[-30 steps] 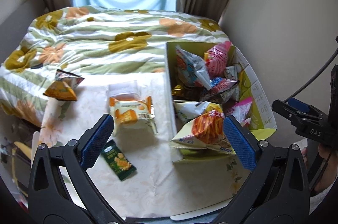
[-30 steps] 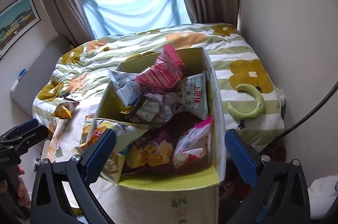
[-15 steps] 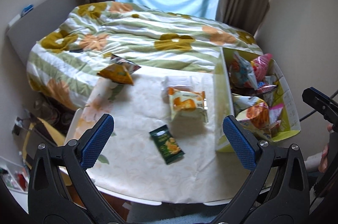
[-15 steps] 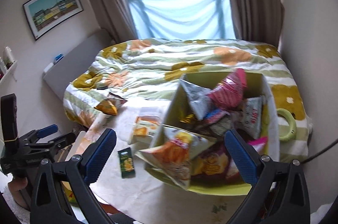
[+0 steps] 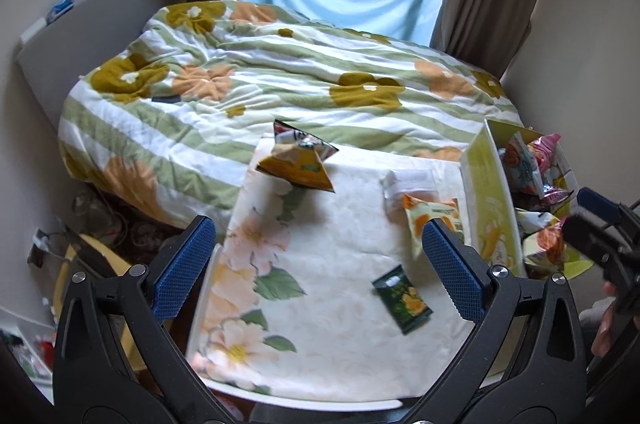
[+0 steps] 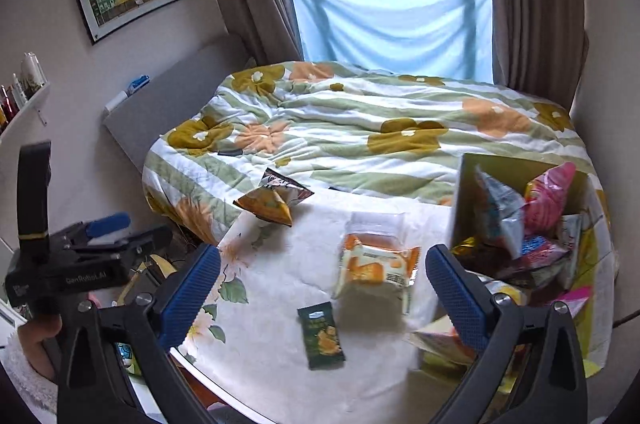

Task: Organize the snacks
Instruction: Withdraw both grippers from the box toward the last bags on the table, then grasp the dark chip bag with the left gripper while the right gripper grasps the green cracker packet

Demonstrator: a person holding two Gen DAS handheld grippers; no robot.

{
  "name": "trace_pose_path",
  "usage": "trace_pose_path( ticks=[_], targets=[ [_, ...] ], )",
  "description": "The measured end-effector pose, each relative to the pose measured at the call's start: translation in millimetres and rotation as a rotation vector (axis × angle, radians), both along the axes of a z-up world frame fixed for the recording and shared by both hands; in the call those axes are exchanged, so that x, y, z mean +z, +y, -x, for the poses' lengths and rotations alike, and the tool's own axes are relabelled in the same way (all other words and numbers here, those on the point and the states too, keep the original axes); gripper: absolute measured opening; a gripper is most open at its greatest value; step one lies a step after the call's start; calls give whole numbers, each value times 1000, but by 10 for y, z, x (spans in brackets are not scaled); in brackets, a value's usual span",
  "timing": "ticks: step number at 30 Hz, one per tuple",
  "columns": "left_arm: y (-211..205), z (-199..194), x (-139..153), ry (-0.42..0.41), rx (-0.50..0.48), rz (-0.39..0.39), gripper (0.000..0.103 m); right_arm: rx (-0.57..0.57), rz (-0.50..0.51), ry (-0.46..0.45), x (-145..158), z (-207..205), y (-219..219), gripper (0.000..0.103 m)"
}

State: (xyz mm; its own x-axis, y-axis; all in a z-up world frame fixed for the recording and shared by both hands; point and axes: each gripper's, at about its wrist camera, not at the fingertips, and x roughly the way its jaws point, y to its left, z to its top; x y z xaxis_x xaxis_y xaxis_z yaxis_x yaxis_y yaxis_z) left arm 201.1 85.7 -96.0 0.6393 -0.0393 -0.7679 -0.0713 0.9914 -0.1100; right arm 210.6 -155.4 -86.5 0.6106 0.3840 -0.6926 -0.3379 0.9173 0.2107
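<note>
Three snack packs lie on a floral-clothed table: a small dark green packet, an orange-and-white bag and a brown-orange triangular bag at the far edge. A yellow box full of snack bags stands at the table's right. My left gripper is open and empty above the table's left part. My right gripper is open and empty above the green packet and the orange bag.
A bed with a green-striped flowered duvet lies beyond the table, under a window. A clear wrapped pack lies behind the orange bag. Clutter sits on the floor left of the table. A wall is close on the right.
Both grippers have swung left and pulled back from the box. The views now take in the whole table and the bed. Both stay open and empty.
</note>
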Motion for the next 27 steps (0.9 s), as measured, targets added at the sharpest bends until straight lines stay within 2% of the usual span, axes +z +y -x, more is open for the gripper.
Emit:
trace_pose_path(
  ticks=[7,10,15,18,24,27],
  targets=[
    [420,-642,-154,50,-98,37,102,-90,11,84,-373,-193,383,102],
    [514,-958,-306,84,-154,53,102,-151,32,122,-576,-255,487,102],
    [607,-1518,-730,169,-238,86,102,-257,54,203,-933,-317,535,102],
    [652,-1804,-1008,210,-256,105,102,-298,76,244,-1144,-307,531,102],
    [670,-2272,-1521,292,-281,175,102,-328,125,338,-1597,-266,485,102],
    [603,-2409,-1746,331,-296,180,102,-331,142,366,-1757,-236,459,102]
  ],
)
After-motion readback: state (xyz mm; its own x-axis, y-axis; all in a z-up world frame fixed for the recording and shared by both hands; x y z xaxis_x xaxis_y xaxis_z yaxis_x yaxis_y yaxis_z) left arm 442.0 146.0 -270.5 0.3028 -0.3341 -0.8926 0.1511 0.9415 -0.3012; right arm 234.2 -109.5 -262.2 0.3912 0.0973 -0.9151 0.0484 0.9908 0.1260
